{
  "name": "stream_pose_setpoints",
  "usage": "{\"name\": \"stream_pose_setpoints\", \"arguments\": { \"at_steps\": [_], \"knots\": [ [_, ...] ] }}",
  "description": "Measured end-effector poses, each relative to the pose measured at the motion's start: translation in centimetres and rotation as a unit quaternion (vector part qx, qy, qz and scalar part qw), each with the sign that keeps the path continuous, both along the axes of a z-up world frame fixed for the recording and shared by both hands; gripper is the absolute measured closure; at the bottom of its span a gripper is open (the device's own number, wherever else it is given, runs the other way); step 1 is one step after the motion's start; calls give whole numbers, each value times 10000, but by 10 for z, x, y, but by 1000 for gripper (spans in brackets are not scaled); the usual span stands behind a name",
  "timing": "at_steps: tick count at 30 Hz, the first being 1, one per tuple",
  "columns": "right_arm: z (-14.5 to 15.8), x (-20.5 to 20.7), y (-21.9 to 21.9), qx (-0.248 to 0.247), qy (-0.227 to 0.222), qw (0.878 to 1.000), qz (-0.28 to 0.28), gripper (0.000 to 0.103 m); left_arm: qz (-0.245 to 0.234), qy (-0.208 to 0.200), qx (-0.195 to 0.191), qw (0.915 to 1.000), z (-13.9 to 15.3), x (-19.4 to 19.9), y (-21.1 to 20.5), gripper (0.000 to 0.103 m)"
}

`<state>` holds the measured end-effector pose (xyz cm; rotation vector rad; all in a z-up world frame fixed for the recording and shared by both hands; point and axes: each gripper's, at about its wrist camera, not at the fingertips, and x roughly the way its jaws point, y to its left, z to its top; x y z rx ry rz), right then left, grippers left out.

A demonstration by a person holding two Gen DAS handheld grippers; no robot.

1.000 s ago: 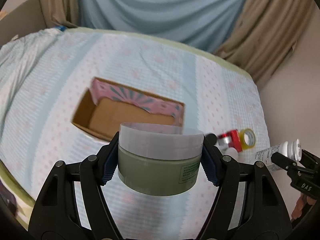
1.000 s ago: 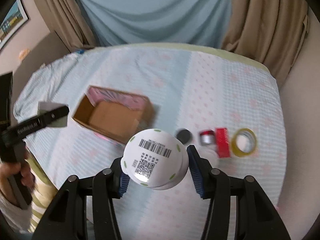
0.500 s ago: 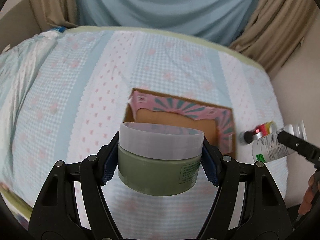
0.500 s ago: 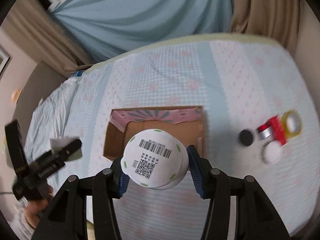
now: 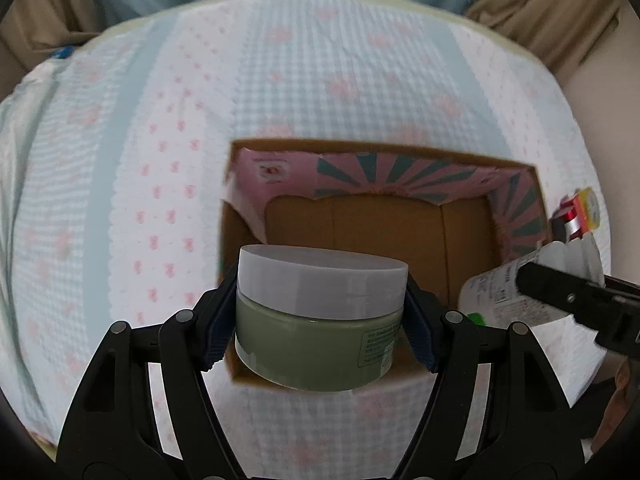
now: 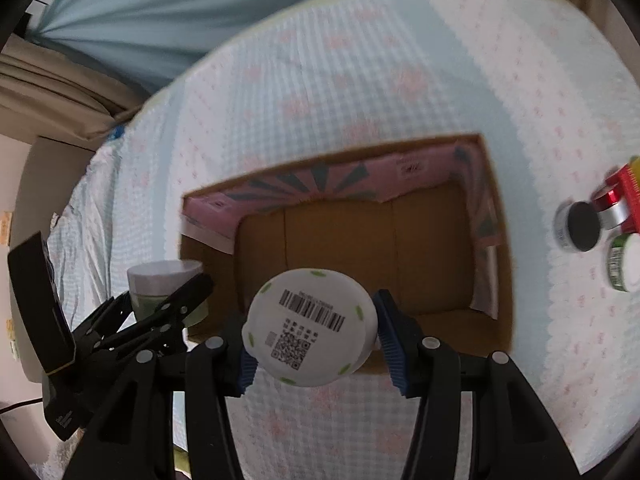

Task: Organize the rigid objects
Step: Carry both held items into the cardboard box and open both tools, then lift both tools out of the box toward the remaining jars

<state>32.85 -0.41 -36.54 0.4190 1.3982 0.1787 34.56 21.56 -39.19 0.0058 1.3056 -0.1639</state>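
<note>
My left gripper (image 5: 320,320) is shut on a green jar with a pale lid (image 5: 316,336) and holds it over the near left corner of the open cardboard box (image 5: 384,236). My right gripper (image 6: 314,334) is shut on a white bottle (image 6: 310,326), its barcoded base facing the camera, over the box's (image 6: 360,248) near edge. The left gripper with its jar (image 6: 164,284) shows at the left in the right wrist view. The bottle (image 5: 504,292) shows at the right in the left wrist view.
The box has pink patterned inner flaps and a bare brown floor. To its right on the checked cloth (image 6: 360,80) lie a black-lidded jar (image 6: 580,228), a red and silver item (image 6: 616,200), a white and green jar (image 6: 624,264) and yellow tape (image 5: 590,206).
Both grippers have moved in toward the box and lower, so it fills more of each view. Each still holds its object.
</note>
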Motion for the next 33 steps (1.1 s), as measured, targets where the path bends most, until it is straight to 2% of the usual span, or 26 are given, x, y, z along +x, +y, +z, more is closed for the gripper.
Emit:
{"name": "stream_pose_setpoints", "arguments": {
  "at_steps": [7,11,12,13,15,16,20,27,33],
  "knots": [
    [-42,21,2,115,542,9985,50,55,-342,335,228,9986,-39,20,-15,34],
    [-67,40,4,72,1036,9944,182,54,-520,438,166,9975,-51,31,-21,33],
    [-71,43,5,-37,1078,9939,227,54,-574,351,178,9976,-47,33,-22,20],
    [-73,46,4,-134,1069,9939,218,51,-614,275,244,9974,-43,34,-24,0],
    [-71,50,-2,-288,978,9948,89,21,-712,138,242,9971,-35,34,-25,0],
    [-68,50,-4,-384,922,9950,86,0,-726,133,209,9970,-34,35,-23,0],
    [-63,44,-9,-599,876,9942,202,0,-652,210,101,9976,-34,29,-18,0],
    [-54,31,-18,-561,801,9952,51,0,-387,215,103,9990,-27,11,-6,0],
    [-26,19,-18,-521,638,9966,5,0,-324,31,166,9993,1,-7,-1,0]
  ]
}}
